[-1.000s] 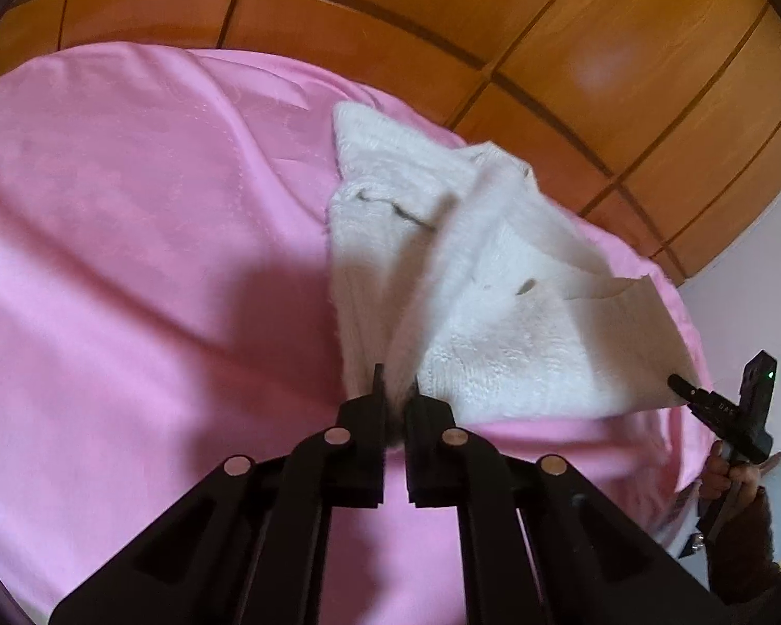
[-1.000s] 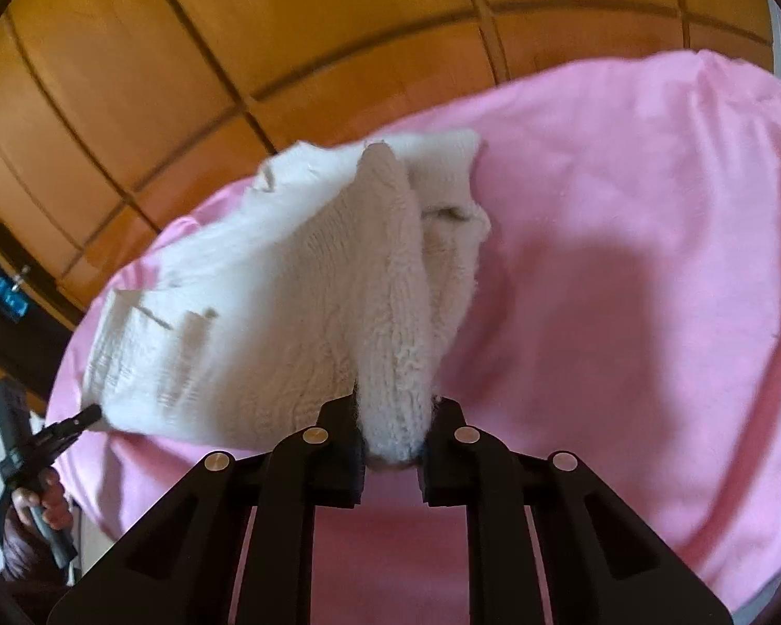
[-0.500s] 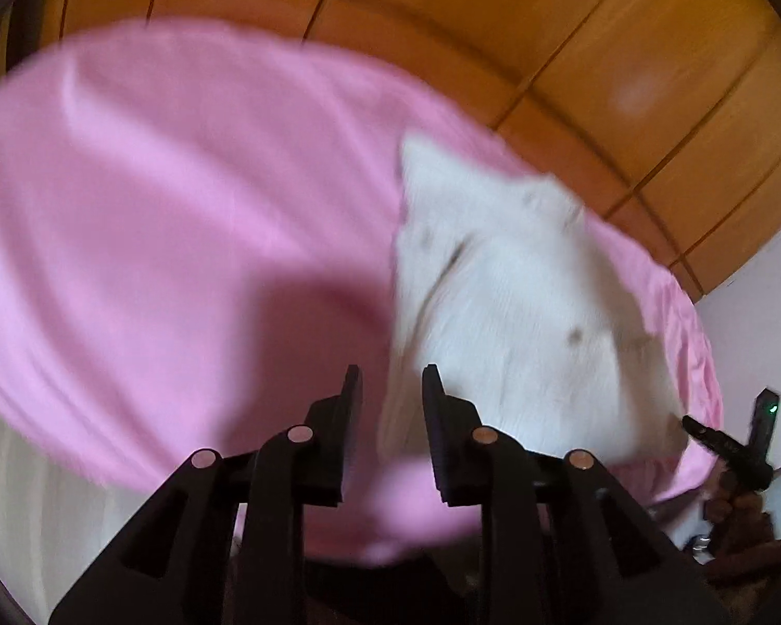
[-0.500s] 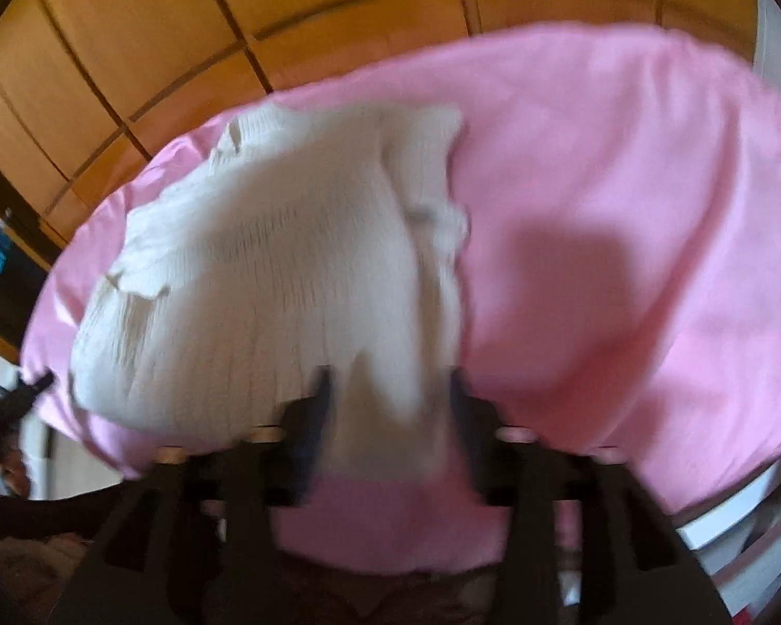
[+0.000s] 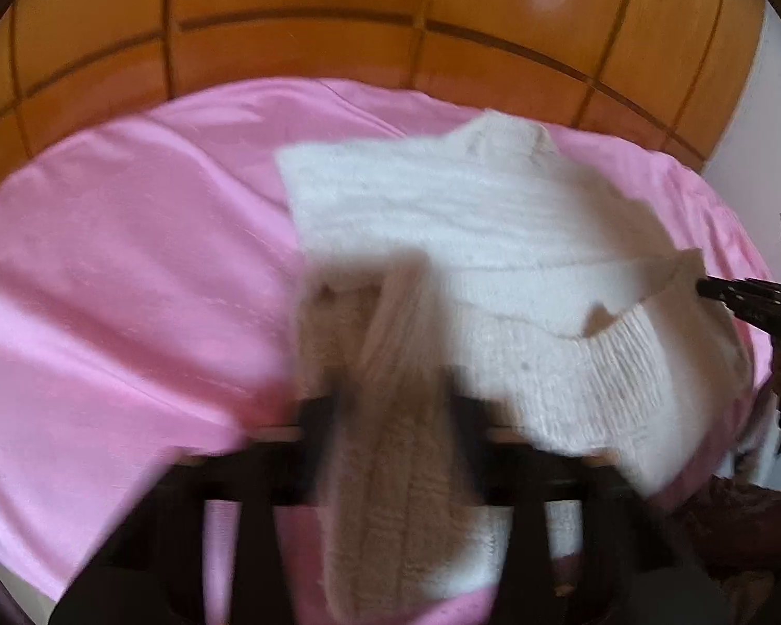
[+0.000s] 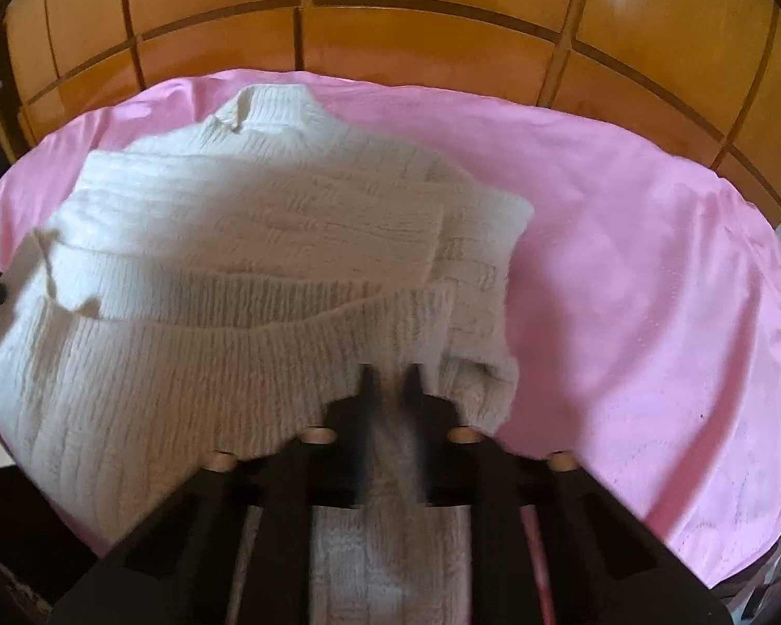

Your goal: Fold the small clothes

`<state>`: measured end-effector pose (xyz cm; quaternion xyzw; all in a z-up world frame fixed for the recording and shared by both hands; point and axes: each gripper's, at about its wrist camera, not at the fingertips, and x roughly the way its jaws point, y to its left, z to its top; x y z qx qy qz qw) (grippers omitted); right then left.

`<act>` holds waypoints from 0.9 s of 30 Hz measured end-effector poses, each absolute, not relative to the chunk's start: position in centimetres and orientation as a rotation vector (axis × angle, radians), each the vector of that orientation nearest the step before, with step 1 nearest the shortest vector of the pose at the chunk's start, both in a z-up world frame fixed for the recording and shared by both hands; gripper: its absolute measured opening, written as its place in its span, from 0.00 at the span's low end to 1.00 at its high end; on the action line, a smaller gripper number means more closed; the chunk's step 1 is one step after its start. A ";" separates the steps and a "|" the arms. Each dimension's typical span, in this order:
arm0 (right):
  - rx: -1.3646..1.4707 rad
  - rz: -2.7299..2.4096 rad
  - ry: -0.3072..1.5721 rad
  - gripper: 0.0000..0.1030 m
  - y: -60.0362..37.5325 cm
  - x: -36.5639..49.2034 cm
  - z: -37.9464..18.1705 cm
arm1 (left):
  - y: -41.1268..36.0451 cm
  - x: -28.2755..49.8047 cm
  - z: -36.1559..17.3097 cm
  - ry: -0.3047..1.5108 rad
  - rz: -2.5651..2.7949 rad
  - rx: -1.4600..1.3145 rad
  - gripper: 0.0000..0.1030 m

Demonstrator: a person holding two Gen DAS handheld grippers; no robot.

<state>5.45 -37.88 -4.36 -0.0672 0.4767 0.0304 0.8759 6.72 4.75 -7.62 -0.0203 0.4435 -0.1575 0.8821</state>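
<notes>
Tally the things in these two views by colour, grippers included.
White: 1, the knitted sweater
Pink: 1, the bedsheet
Black: 2, the left gripper and the right gripper, each with sweater knit between its jaws
Total: 4

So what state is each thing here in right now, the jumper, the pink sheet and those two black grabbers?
White knitted jumper: partly folded, lying on the sheet, its near edge between both grippers' fingers.
Pink sheet: spread over the surface, lightly creased.
Left gripper: jaws closing, with knit between them; blurred.
Right gripper: shut on the jumper's near edge.
</notes>
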 end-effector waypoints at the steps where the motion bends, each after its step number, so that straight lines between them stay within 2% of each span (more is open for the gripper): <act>1: -0.132 0.062 0.990 0.06 -38.1 5.1 -4.1 | 4.9 6.4 -7.5 0.905 -0.318 -0.037 0.06; 9: 0.013 0.067 0.852 0.04 -40.0 3.2 2.4 | 8.3 3.8 -2.6 0.755 -0.398 -0.200 0.04; 16: 0.037 0.046 0.742 0.04 -40.5 9.0 6.0 | 9.6 10.3 1.0 0.670 -0.394 -0.314 0.04; 22: 0.054 -0.054 0.810 0.03 -41.7 18.2 2.3 | 8.7 20.5 -2.2 0.777 -0.285 -0.336 0.04; 25: 0.038 -0.116 0.909 0.03 -42.1 21.7 -2.0 | 7.4 23.9 -5.3 0.876 -0.228 -0.293 0.04; 27: 0.028 -0.146 0.978 0.03 -42.1 22.9 -5.0 | 6.5 25.0 -6.7 0.920 -0.163 -0.229 0.08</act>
